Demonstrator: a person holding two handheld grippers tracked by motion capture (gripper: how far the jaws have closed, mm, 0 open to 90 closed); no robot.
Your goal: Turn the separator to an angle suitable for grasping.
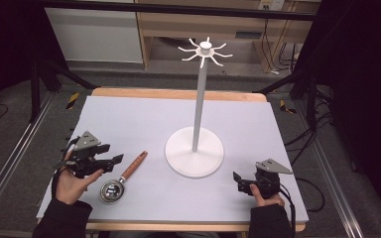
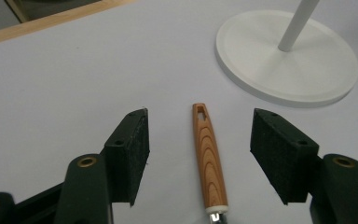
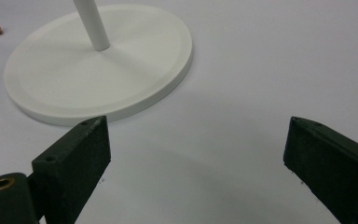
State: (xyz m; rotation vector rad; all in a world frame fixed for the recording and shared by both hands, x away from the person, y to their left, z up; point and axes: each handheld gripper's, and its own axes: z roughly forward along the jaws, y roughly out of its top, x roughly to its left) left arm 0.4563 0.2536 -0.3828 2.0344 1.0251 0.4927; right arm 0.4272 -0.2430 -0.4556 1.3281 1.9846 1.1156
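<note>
High view: left gripper (gaping) straddles ladle.

the utensil's handle looks like grained wood with a smooth finish, and its bowl is shiny metal. the stand beside it is matt white, smooth. the sheet under the stand is pale and matt. the left gripper's pads look black and finely rough.
</note>
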